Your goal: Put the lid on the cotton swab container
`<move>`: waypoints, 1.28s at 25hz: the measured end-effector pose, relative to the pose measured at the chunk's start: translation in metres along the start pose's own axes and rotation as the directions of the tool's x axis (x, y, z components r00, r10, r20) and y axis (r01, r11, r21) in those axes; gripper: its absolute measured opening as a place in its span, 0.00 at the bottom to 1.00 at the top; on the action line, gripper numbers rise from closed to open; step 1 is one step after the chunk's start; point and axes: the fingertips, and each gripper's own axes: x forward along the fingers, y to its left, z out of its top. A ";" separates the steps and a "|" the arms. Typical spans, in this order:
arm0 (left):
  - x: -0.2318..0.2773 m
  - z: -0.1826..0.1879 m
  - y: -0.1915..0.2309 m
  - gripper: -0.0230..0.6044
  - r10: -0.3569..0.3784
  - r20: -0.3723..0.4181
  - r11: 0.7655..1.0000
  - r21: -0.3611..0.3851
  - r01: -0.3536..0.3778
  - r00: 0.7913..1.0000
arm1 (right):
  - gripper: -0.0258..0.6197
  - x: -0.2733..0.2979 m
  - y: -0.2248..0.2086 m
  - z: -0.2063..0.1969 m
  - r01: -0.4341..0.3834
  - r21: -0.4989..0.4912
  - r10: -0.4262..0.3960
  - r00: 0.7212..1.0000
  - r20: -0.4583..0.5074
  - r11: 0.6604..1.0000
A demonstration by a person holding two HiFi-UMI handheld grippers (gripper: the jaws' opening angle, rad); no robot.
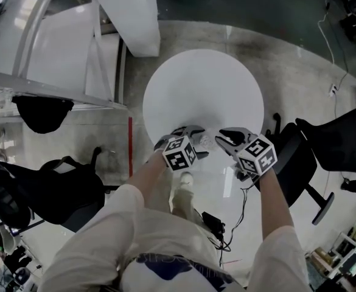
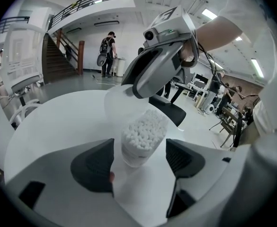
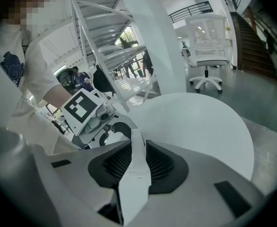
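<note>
The cotton swab container (image 2: pixel 142 138) is a clear tub packed with white swabs, standing near the front edge of the round white table (image 1: pixel 202 84). It sits between the fingertips of my left gripper (image 2: pixel 139 146), with a thin gap showing on each side, so the jaws are open around it. My right gripper (image 3: pixel 137 148) is shut on the translucent white lid (image 3: pixel 135 174), seen edge-on between its pads. From the left gripper view the lid (image 2: pixel 115 100) hangs just behind and above the container. In the head view both grippers (image 1: pixel 193 140) (image 1: pixel 222 140) meet at the container (image 1: pixel 205 141).
Black office chairs stand on the floor at the left (image 1: pixel 56 187) and right (image 1: pixel 324 145) of the table. A white stair frame (image 1: pixel 56 47) rises at the upper left. Cables (image 1: pixel 217 227) trail by my legs. A person (image 2: pixel 106 51) walks far off.
</note>
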 end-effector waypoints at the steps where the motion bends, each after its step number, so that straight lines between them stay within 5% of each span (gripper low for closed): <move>1: 0.000 0.000 0.000 0.58 0.002 -0.001 1.000 0.001 -0.002 1.000 | 0.20 -0.001 0.001 -0.001 -0.001 -0.003 0.001 1.000 -0.001 1.000; 32: 0.007 0.005 -0.004 0.57 0.022 0.002 1.000 0.005 -0.022 1.000 | 0.14 -0.010 0.032 0.009 -0.073 -0.058 0.074 0.997 0.010 0.996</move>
